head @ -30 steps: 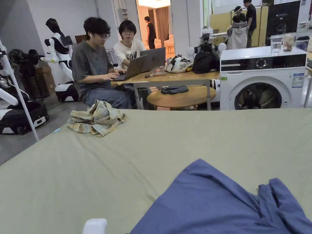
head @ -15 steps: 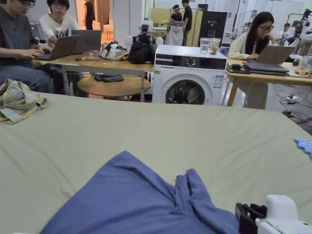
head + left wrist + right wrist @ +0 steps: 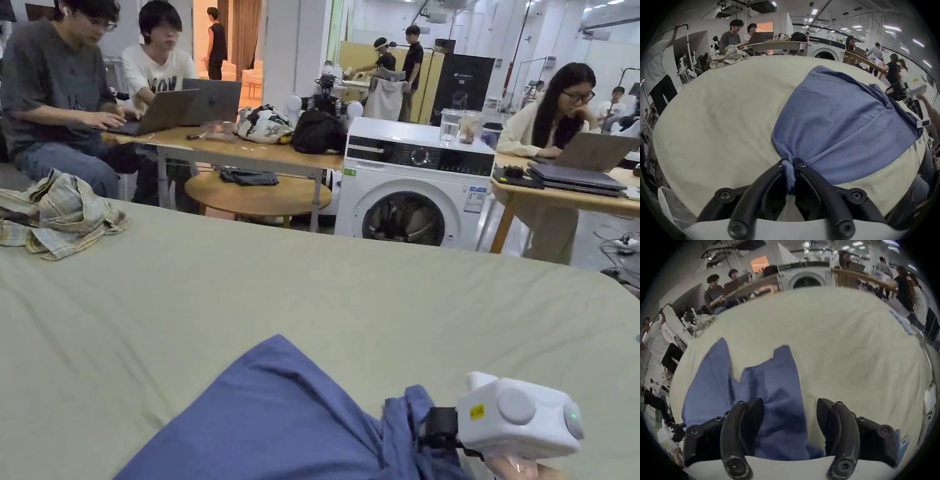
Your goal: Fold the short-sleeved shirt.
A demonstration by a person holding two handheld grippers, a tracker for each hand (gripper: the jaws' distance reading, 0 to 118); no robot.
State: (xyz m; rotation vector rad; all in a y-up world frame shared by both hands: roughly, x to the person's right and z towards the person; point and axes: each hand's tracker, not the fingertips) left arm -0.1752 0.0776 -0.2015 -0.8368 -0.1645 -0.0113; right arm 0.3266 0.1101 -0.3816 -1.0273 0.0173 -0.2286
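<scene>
A blue short-sleeved shirt (image 3: 281,419) lies rumpled on the near part of the green-covered table (image 3: 375,300). In the left gripper view my left gripper (image 3: 791,164) is shut on a bunched corner of the shirt (image 3: 843,123), and the cloth stretches away from the jaws. My right gripper (image 3: 790,402) stands open, its jaws wide apart over the shirt's (image 3: 773,386) right side with blue cloth under the left jaw. In the head view the right gripper (image 3: 440,428) sits at the shirt's folded right edge, held by a hand at the bottom.
A crumpled plaid shirt (image 3: 59,215) lies at the table's far left edge. Beyond the table stand a washing machine (image 3: 412,187), a round wooden table (image 3: 259,197) and desks with people at laptops. Bare green cover stretches to the right and far side.
The head camera has turned right and then tipped a little. My right gripper has come into the head view from the lower right and moved left to the shirt's folded right edge.
</scene>
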